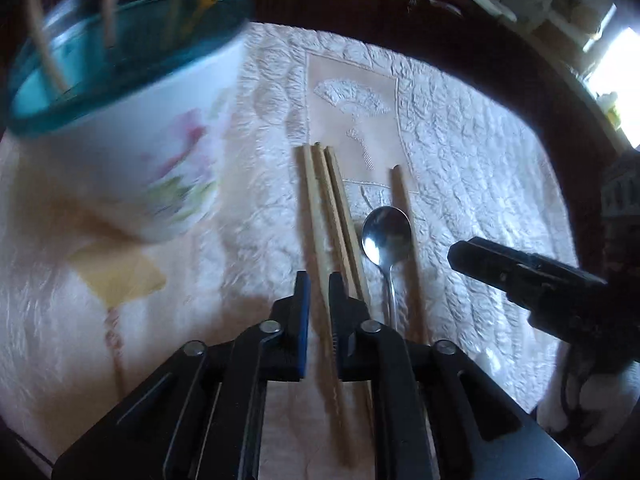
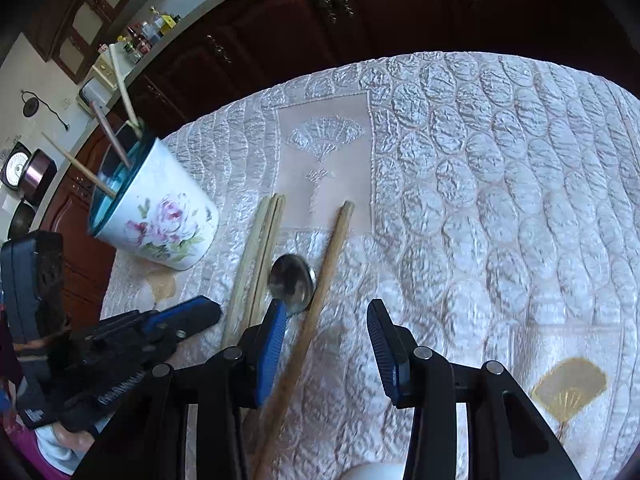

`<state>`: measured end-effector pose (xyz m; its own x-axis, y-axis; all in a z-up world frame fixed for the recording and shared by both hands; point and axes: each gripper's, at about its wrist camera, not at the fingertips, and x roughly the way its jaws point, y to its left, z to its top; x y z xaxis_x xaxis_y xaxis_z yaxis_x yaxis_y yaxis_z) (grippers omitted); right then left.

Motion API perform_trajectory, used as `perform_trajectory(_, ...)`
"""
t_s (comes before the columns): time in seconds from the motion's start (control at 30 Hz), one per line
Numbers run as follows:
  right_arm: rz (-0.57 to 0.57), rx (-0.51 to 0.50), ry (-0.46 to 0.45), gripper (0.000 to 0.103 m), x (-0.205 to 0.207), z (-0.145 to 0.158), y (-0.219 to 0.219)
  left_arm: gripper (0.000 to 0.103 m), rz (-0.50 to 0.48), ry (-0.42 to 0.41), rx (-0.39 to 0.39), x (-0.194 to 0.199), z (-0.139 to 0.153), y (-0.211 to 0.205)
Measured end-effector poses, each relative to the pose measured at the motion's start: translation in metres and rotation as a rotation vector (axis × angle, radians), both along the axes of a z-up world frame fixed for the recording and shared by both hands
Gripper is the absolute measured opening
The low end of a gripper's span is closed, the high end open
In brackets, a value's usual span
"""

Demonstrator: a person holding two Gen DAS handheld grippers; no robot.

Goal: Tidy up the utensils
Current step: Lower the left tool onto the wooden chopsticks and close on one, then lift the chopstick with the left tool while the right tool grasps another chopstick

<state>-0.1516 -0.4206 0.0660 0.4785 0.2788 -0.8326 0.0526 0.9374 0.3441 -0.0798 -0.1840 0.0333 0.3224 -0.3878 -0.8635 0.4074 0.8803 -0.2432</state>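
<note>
A white floral cup (image 1: 132, 148) with a teal rim stands at the left and holds several chopsticks (image 2: 114, 136); it also shows in the right wrist view (image 2: 160, 220). Three wooden chopsticks (image 1: 324, 208) lie side by side on the cloth, with a metal spoon (image 1: 386, 236) and a single chopstick (image 1: 406, 220) to their right. My left gripper (image 1: 319, 284) is nearly shut around the leftmost chopstick of the three. My right gripper (image 2: 330, 316) is open, its jaws either side of the single chopstick (image 2: 320, 292), just behind the spoon bowl (image 2: 292, 280).
A quilted white satin cloth (image 2: 480, 200) with fan patterns covers the table. Dark wooden cabinets (image 2: 320, 20) stand behind the far edge. A counter with bottles (image 2: 144, 36) is at the far left. The right gripper's body (image 1: 532, 280) shows at the right of the left wrist view.
</note>
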Motion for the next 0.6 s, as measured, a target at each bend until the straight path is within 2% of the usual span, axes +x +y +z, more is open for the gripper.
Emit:
perform_trajectory(0.13,0.009,-0.020,0.016,0.040,0.020,-0.004,-0.001,0.009,-0.007,0.033,0.047,0.009,-0.018,-0.009)
perform_trajectory(0.17,0.008,-0.022,0.018,0.040,0.024,-0.006,0.000,0.009,-0.004,0.021,0.039,0.009,-0.017,-0.008)
perform_trajectory(0.3,0.000,-0.019,0.038,0.040,0.038,-0.013,0.003,0.009,0.002,0.077,-0.018,0.013,-0.011,-0.001)
perform_trajectory(0.5,-0.011,-0.010,0.046,0.040,0.041,-0.016,0.006,0.009,-0.013,0.082,-0.028,0.013,-0.009,0.003)
perform_trajectory(0.6,-0.013,-0.013,0.046,0.040,0.036,-0.014,0.002,0.009,-0.011,0.094,-0.063,0.011,-0.007,0.001)
